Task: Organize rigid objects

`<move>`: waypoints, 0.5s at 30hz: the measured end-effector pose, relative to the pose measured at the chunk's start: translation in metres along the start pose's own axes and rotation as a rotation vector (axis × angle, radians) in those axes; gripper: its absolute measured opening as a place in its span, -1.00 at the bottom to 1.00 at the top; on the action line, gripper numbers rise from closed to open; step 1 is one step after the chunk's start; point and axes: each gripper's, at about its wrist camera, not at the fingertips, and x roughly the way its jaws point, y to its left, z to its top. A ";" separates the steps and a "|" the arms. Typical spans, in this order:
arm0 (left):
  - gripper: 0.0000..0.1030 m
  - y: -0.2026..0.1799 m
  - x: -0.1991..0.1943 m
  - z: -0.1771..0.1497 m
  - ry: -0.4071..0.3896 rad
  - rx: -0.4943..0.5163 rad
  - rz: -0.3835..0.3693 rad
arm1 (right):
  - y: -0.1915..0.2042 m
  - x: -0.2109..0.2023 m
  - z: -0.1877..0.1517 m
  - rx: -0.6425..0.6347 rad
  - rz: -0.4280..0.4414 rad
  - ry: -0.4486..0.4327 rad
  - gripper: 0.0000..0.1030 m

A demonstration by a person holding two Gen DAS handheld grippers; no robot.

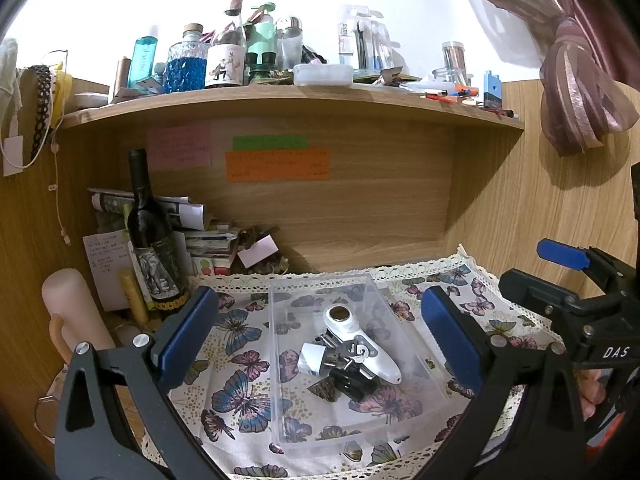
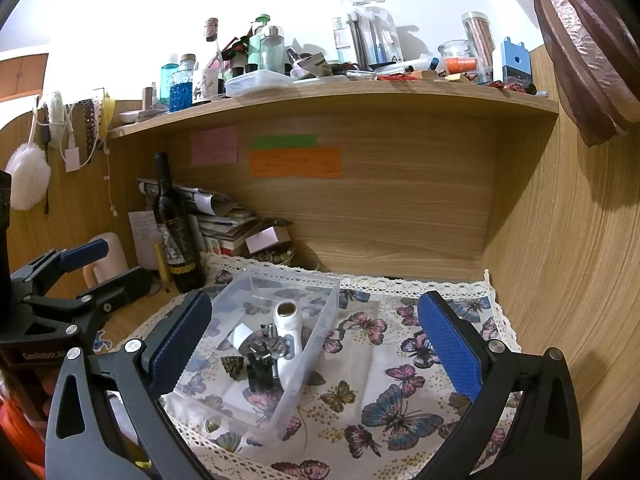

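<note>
A clear plastic bin (image 1: 280, 412) stands on a butterfly-print cloth (image 1: 236, 392); it also shows in the right wrist view (image 2: 316, 308). Inside lie a white handheld device (image 1: 360, 340), a small white block (image 1: 310, 358), metal keys (image 1: 352, 354) and a black clip (image 1: 354, 384). The white device (image 2: 288, 340) and black clip (image 2: 260, 372) show in the right wrist view too. My left gripper (image 1: 320, 336) is open and empty, above the bin. My right gripper (image 2: 316, 340) is open and empty, over the bin's right side.
A dark wine bottle (image 1: 154, 240) stands back left beside stacked papers (image 1: 200, 236) and a pink cylinder (image 1: 76, 312). The shelf (image 1: 280, 104) above is crowded with bottles. Wooden walls (image 2: 568, 240) close in behind and on the right. A curtain (image 1: 576, 92) hangs upper right.
</note>
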 end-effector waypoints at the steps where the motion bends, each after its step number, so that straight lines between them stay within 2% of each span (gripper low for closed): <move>1: 1.00 0.000 0.000 0.000 0.001 -0.001 -0.001 | 0.000 0.000 0.000 0.000 -0.001 0.001 1.00; 15: 1.00 0.003 0.006 0.000 0.027 -0.022 -0.016 | -0.003 0.003 0.001 0.008 -0.006 0.003 1.00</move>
